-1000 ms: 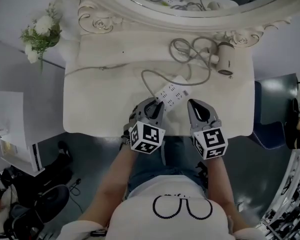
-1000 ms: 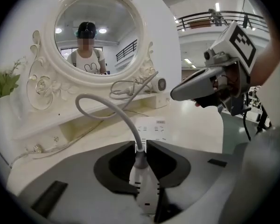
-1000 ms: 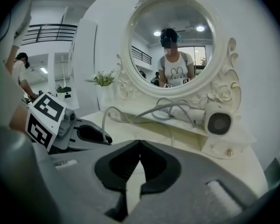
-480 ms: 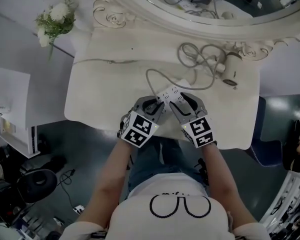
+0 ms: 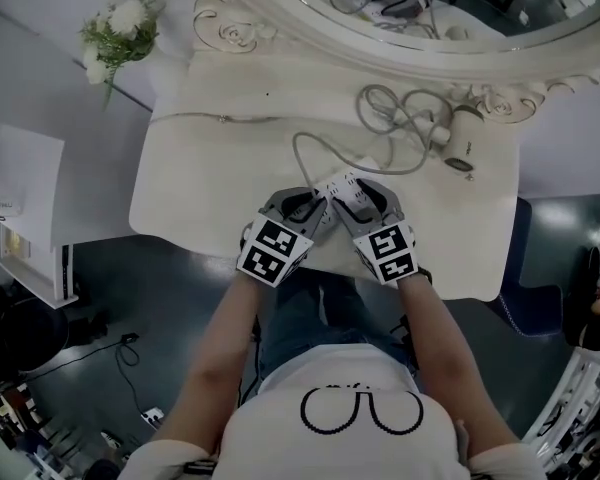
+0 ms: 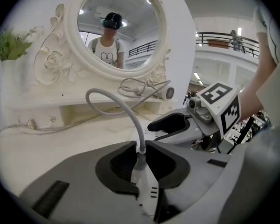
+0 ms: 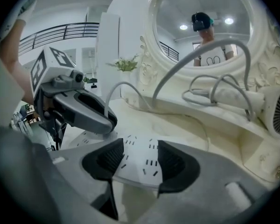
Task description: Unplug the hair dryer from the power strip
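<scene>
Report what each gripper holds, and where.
The left gripper pinches the power strip at the end where the grey cord enters. The right gripper, its fingers just opening, straddles the strip's other end, holding nothing.

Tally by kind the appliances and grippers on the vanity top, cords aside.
Power strip: 1
Hair dryer: 1
Grippers: 2 (left gripper clamped on the power strip; right gripper astride it, jaws just opening)
Total: 4
</scene>
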The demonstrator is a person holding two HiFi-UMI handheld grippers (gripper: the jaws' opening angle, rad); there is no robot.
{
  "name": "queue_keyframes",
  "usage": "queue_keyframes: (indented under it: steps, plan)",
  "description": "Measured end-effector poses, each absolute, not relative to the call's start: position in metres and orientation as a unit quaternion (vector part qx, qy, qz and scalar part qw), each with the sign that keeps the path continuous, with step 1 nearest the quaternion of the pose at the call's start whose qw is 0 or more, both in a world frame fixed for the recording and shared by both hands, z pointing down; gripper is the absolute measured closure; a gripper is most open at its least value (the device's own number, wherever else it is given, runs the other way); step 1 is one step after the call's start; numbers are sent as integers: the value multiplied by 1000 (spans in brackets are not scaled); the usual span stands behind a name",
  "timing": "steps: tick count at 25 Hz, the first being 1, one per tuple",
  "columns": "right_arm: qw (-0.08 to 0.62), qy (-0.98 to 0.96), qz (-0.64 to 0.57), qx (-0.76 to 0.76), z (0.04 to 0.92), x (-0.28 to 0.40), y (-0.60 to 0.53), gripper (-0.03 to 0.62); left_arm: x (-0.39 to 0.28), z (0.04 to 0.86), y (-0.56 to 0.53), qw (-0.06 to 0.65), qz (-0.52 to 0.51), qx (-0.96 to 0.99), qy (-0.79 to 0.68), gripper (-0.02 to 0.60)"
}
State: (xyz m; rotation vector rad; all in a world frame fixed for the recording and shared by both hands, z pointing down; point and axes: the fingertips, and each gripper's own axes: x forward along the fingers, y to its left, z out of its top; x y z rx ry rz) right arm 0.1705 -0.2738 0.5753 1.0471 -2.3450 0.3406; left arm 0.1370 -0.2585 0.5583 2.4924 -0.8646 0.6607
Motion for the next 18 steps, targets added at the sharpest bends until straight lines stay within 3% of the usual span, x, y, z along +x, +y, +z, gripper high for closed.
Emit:
queue_keyframes:
  steps: [4,11,16,18]
  plan:
    - [275,-869,131,390,576,170,-274,362,135,551,-263,281,197,880,-329,526]
    - [279,-869,136,384,576,171,-272,362,138,553,-253,121,285,888,-339,545]
    - [286,-874,130,369,576,169,-270,364,129,545,-267,282,204,870,-350,545]
    - [289,-873,132,370,576,168,-269,367,127,544,-269,283,210,867,-352,545]
